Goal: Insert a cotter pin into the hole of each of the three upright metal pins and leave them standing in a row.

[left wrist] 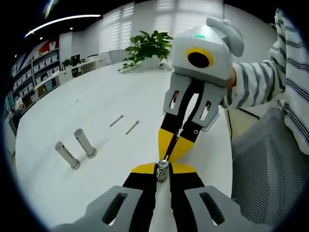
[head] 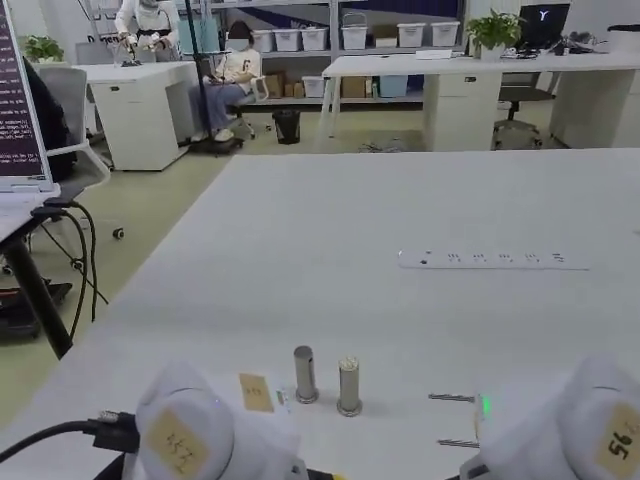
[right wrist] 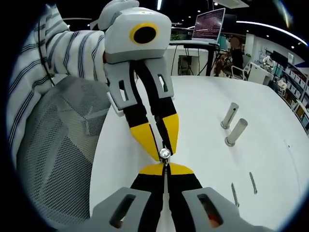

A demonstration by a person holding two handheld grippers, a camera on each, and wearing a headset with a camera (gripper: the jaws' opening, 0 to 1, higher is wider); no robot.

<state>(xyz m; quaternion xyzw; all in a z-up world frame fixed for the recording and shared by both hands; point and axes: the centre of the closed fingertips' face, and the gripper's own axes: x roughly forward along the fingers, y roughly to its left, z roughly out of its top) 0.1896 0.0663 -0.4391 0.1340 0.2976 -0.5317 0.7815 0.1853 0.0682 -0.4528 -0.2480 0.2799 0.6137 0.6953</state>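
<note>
The room was an open office with shelving, plants and other desks behind. The work lay on a white table (head: 300, 250) with a power strip (head: 492, 260) toward its right.

Head view, left to right:
- A yellow label (head: 255, 392) lay flat.
- The first pin (head: 305, 375) and second pin (head: 349, 386) stood upright just beside each other. No cotter could be made out in either.
- Two loose cotters, one farther (head: 452, 398) and one nearer (head: 458, 443), lay flat, apart from the pins.

The left hand-held gripper (right wrist: 163, 149) had its jaws closed on the third pin (left wrist: 162, 170), which was held off the table near its front edge, above a mesh chair (right wrist: 58, 140). The right hand-held gripper (left wrist: 170, 151) met it tip to tip. Its jaws were pressed together on what appeared to be a thin cotter (right wrist: 165, 161), its end at the head of the third pin. Whether the cotter had entered the hole could not be told.

Probable faults from this position:
- Misalignment: if the third pin turned in the left jaws, the hole would leave the cotter's line and the cotter would skid off the metal.
- Bending: pushing against a missed hole would likely buckle so thin a part.
- Loss: the pinch on the cotter was narrow, and a slipped part could drop past the table edge onto the chair.
- Toppling: setting the third pin down close to the row could knock over the first or second pin.
</note>
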